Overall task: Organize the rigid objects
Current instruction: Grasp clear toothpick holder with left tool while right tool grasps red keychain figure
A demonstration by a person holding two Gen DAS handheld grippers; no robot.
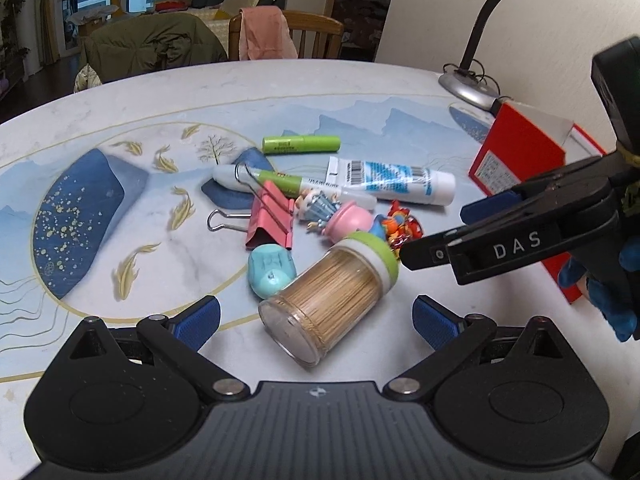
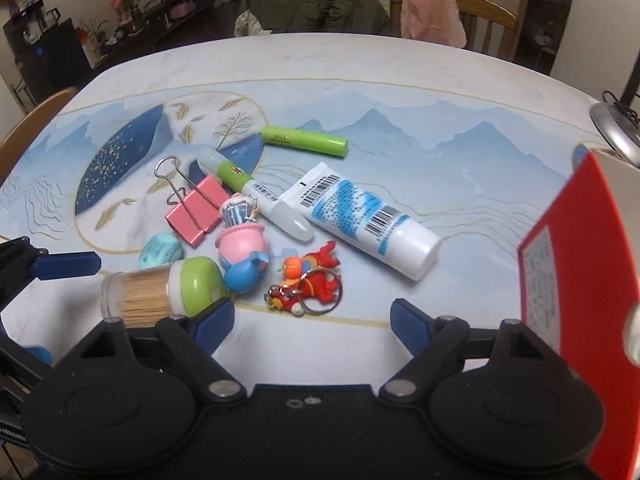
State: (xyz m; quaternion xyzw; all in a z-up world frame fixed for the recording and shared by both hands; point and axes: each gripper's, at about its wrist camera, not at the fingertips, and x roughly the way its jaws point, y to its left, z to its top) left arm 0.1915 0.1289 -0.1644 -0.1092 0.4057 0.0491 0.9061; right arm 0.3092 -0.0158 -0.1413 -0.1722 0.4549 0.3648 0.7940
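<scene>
Over the cluttered desk (image 1: 120, 92), you are holding both tools low above the pile. Your left hand-held gripper (image 1: 316, 322) is standing spread wide, its blue pads (image 1: 200, 320) flanking the base of the toothpick jar (image 1: 328, 300), which is lying on its side with its green cap pointing away; the pads are sitting apart from the clear wall and are pinching nothing. Your right hand-held gripper (image 2: 312, 318) is also standing open and empty, with bare desk between its pads; its left pad (image 2: 218, 318) is sitting just beside the jar's green cap (image 2: 198, 286), though contact cannot be told from this view. Just ahead of that gap the red keychain figure (image 2: 308, 284) is lying flat with its metal ring, and beside it the pink and blue figurine (image 2: 244, 248) is lying tipped against the jar's cap. In the left wrist view the right tool is reaching in from the right edge above the keychain. Farther off, the pink binder clip (image 2: 198, 210), the teal oval piece (image 2: 162, 250), the white marker with a green band (image 2: 256, 196), the white tube (image 2: 364, 220) and the green stick (image 2: 304, 140) are lying loose on the desk. At the right edge, the red box (image 2: 580, 280) is standing upright, with a desk lamp's base (image 1: 468, 88) behind it.
</scene>
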